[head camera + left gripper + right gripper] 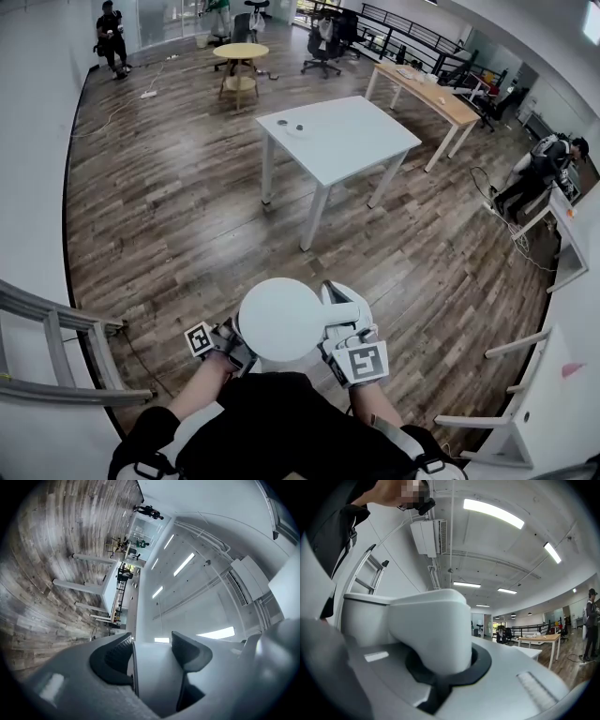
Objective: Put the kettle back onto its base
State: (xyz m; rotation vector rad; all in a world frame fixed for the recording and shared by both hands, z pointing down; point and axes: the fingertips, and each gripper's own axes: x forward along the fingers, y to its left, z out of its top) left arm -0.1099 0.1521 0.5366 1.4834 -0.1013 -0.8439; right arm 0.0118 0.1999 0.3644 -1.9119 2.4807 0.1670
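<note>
When looking along the right hand-held gripper (447, 667): black jaws pinched tight round the handle (431, 620) of the kettle (279, 319), no gap showing. Left hand-held gripper (152, 660): ribbed black pads (112, 660) set either side of a pale curved part on the kettle's other side, apparently pinching it; which part, cannot tell. Kettle held between the two, close in front of the person (281, 422), above the wood floor (178, 197), lid (267, 323) up and level. Base (298, 129) on the white desk (375, 141) ahead, well apart from the kettle.

Step in hand, as judged: carrying across to the desk. Keep the lid flat and both grips firm. Bring the kettle right over the base before lowering. Lower straight, centred on the round plate, turning slightly if needed to seat it. Release only once settled.

Materials: kettle in smooth matte white plastic, round flat lid, thick rounded handle. Gripper shells pale grey; pads dark, rubbery-looking, cross-hatched on the left pair. Desk top flat and white on slim white legs. Floor in mixed brown planks with a faint sheen.
</note>
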